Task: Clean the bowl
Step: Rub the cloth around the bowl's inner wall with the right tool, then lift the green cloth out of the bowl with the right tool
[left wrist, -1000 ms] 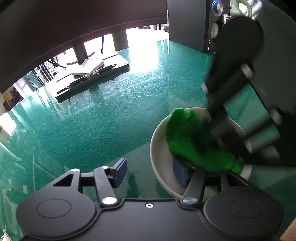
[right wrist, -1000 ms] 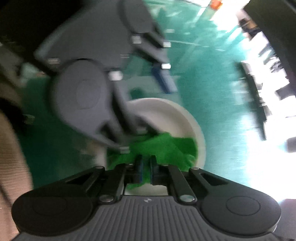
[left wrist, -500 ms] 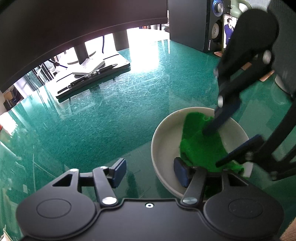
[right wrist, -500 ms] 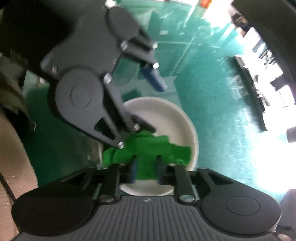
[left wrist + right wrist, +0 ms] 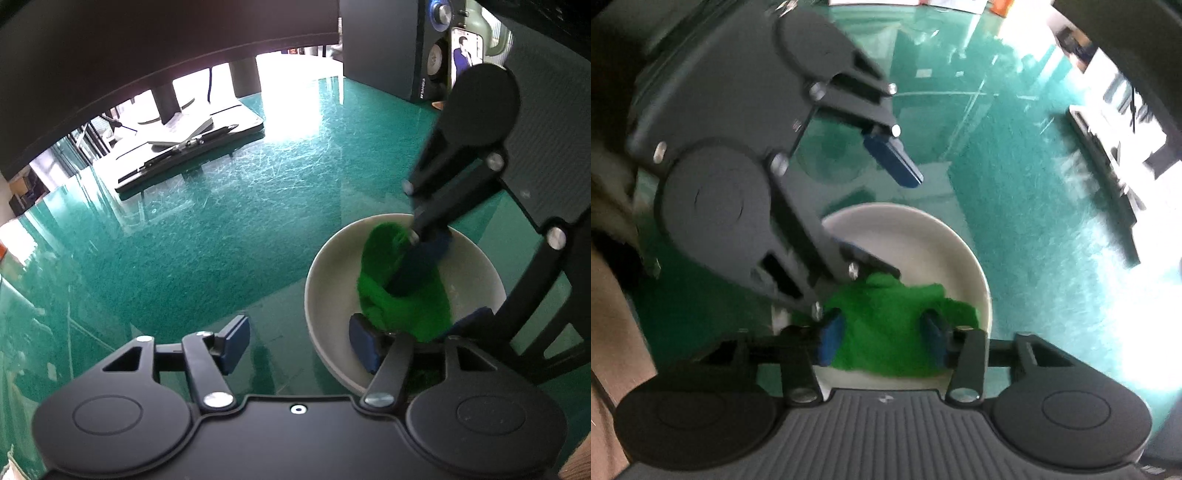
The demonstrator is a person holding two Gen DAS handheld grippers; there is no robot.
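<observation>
**A:** Where to find the bowl [image 5: 314,280]?

**B:** Low and right in the left wrist view, upright on a green glass table [image 5: 221,240]. White, round, not shifted since a second ago.

**A:** Anything inside?

**B:** Yes, a bright green cloth [image 5: 406,302], bunched, reaching from the far wall down across the bottom toward the near wall. Lay more toward the near side a second ago; since dragged further in.

**A:** And holding that cloth?

**B:** The right gripper [image 5: 882,338], pointing steeply down into the bowl. Pinched tight on a thin fold a second ago, then spread apart, now closing again. Thick wad of cloth between the blue pads [image 5: 831,336], touching both. Slightly blurred, so probably mid-stroke.

**A:** And the left gripper [image 5: 299,345]?

**B:** Astride the near rim: one finger inside the bowl against the wall, the other outside over the table, clear of the bowl. Jaws opening, a little wider than a second ago. No squeeze on the wall, more a loose brace than a grasp.

**A:** Meaning for the job?

**B:** Wiping underway, judging by the cloth's travel. Regripping a bigger wad likely to cover more surface per stroke. Bare white patches on the left and far right of the inside, so more wiping probably needed. Worth watching: with so loose a brace, a chance of the bowl sliding on the slick glass.
</observation>
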